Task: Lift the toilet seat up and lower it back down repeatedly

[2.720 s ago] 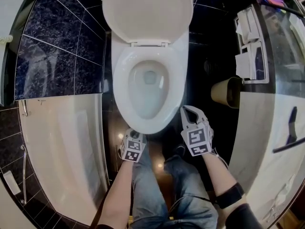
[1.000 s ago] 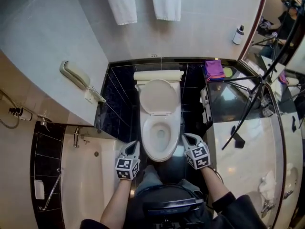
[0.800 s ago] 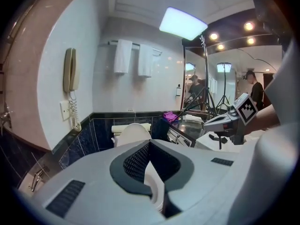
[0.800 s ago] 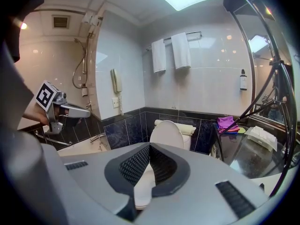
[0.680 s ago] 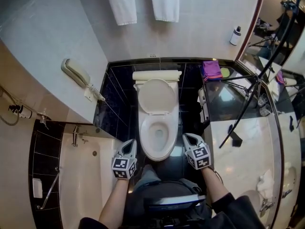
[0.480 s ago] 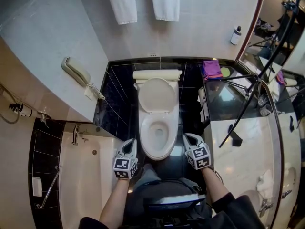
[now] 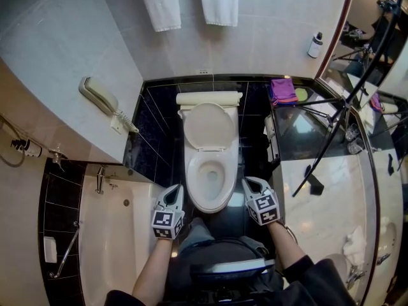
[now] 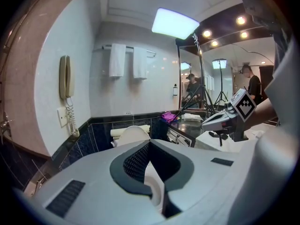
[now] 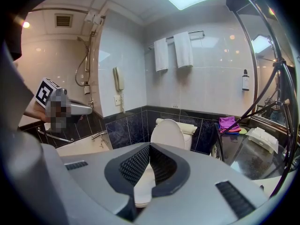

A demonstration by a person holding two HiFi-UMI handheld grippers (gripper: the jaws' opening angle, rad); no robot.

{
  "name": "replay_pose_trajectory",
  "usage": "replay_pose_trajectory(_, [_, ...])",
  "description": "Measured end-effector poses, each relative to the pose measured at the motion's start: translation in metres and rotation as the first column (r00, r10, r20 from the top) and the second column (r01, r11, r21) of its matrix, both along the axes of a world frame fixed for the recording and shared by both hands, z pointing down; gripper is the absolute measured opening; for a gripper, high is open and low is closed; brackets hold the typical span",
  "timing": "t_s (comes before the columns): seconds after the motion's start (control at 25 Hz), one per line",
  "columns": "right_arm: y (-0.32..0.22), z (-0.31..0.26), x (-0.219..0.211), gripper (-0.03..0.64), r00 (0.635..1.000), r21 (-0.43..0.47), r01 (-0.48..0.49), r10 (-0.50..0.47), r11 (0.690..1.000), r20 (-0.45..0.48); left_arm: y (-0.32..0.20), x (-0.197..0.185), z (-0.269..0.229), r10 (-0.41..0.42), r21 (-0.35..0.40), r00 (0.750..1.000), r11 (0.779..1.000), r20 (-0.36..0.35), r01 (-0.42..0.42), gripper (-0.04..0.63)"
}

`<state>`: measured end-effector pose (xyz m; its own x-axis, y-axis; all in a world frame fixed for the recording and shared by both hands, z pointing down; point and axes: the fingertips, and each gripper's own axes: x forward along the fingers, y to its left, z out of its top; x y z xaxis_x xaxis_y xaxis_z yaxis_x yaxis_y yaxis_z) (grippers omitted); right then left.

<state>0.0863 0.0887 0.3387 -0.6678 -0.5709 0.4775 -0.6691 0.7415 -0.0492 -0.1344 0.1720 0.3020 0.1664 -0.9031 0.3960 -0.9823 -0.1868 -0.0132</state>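
Person stands facing toilet. Toilet seat (image 7: 194,182) looks flat down on the bowl rim, centre frame; lid (image 7: 209,126) upright against tank. L gripper (image 7: 176,189) sits just beside the bowl's front-left and R gripper (image 7: 247,182) beside its front-right, both aimed fwd and slightly down, neither seen touching the toilet. L gripper view: jaws together, nothing between. R gripper view: same, tips closed and empty. Bathtub (image 7: 118,234) is on the left, wall phone (image 7: 99,97) above it. Two white towels (image 7: 159,2) hang on the back wall. Purple cloth (image 7: 282,91) lies on the dark counter at right, tripod (image 7: 338,132) near it.
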Motion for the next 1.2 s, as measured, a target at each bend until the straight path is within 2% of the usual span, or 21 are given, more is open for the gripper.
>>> replay_pose_trajectory(0.4, [-0.021,0.031,0.008,0.025,0.997,-0.04,-0.062,0.06,0.997,-0.043,-0.03,0.012,0.019,0.053,-0.021,0.999,0.998,0.007,-0.052,0.0])
replay_pose_trajectory(0.52, [-0.032,0.054,0.011,0.108,0.995,-0.081,-0.096,0.092,0.992,-0.047,-0.04,0.016,0.031,0.08,-0.03,0.997,0.996,0.015,-0.08,0.0])
replay_pose_trajectory(0.64, [-0.041,0.083,0.016,0.147,0.99,-0.142,-0.136,0.13,0.98,-0.05,-0.05,0.018,0.048,0.107,-0.037,0.994,0.994,0.014,-0.106,0.0])
replay_pose_trajectory(0.76, [-0.048,0.117,0.018,0.199,0.985,-0.215,-0.172,0.164,0.961,-0.059,-0.059,0.024,0.061,0.141,-0.05,0.99,0.989,0.007,-0.141,0.0])
replay_pose_trajectory(0.92, [-0.055,0.18,0.019,0.213,0.975,-0.306,-0.223,0.211,0.925,-0.072,-0.072,0.028,0.094,0.197,-0.045,0.98,0.98,0.039,-0.195,0.0])
replay_pose_trajectory(1.04, [-0.056,0.241,0.019,0.218,0.968,-0.374,-0.249,0.233,0.894,-0.087,-0.082,0.03,0.128,0.188,-0.038,0.982,0.982,0.013,-0.188,0.0])
replay_pose_trajectory(1.2, [-0.046,0.329,0.014,0.238,0.963,-0.474,-0.261,0.258,0.841,-0.073,-0.087,0.032,0.182,0.193,-0.026,0.981,0.981,0.03,-0.192,0.0])
